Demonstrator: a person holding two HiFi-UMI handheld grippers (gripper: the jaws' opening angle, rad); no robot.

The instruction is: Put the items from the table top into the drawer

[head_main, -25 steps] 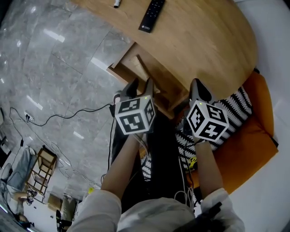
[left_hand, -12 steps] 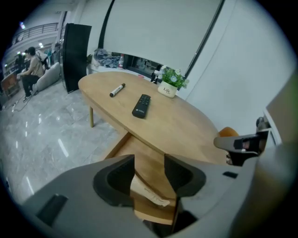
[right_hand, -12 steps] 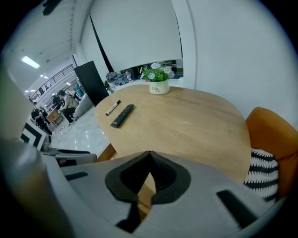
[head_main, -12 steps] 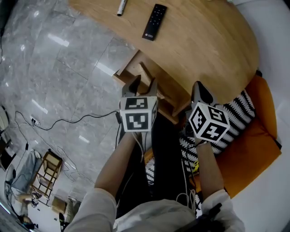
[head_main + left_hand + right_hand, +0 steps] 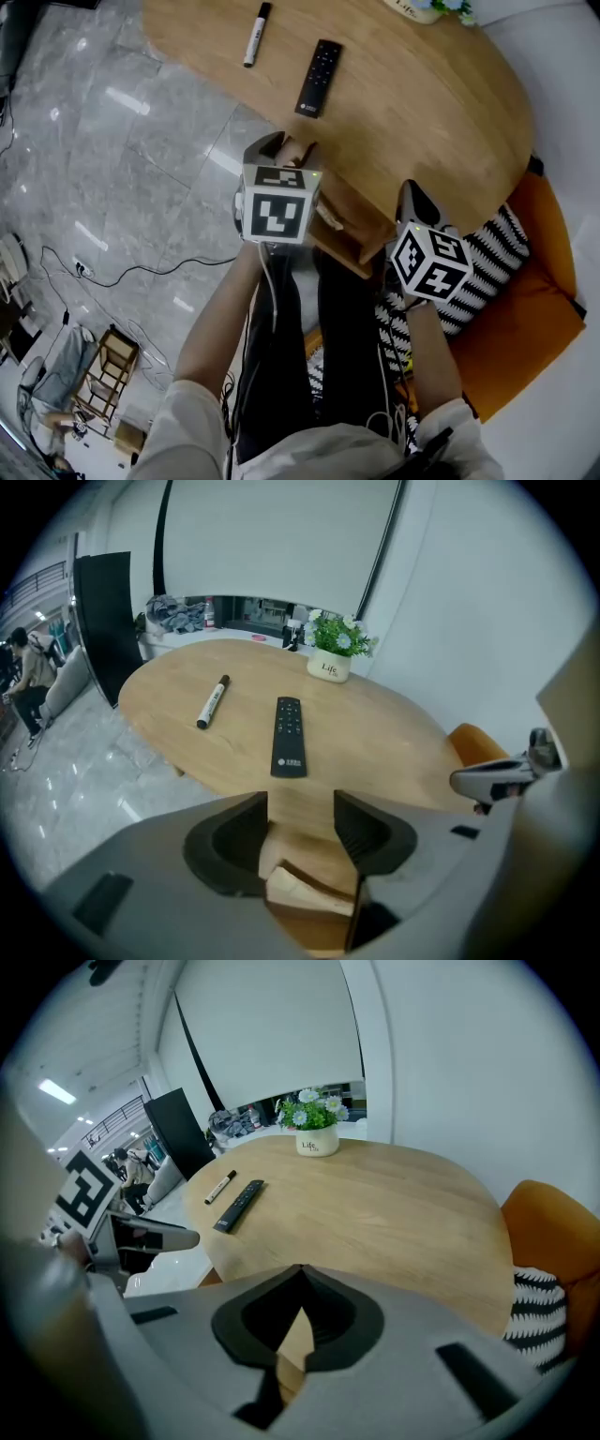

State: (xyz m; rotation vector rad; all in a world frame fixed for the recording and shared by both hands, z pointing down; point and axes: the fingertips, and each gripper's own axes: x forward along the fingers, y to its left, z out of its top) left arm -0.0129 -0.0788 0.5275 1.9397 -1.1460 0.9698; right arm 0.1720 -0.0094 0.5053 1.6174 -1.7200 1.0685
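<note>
Nearest the camera, pale sleeves lead out to two arms, each ending in a marker cube. The right claw (image 5: pixel 411 189) points down at the near edge of the counter (image 5: pixel 441 103). Its jaws are pressed together at the tips with nothing between them (image 5: pixel 300 1274). Just to its right a black-and-white striped cushion (image 5: pixel 489 251) lies on an orange seat (image 5: pixel 530 309).

The left claw (image 5: pixel 286 145) sits further out, over the counter's rim. Its jaws stand wide and have just been opening; they are empty, framing only bare wood (image 5: pixel 300 817). Between the two claws the wooden drawer (image 5: pixel 366 239) hangs pulled out from under the counter, over the grey marble floor (image 5: pixel 122 141).

Beyond the left claw, the black remote (image 5: pixel 319 65) (image 5: pixel 289 736) lies flat on the counter, well clear of the jaws. The marker pen (image 5: pixel 256 22) (image 5: pixel 213 701) rests to its left, apart from it. Farthest off, a white pot of small flowers (image 5: pixel 330 666) (image 5: pixel 317 1140) stands near the counter's far edge.
</note>
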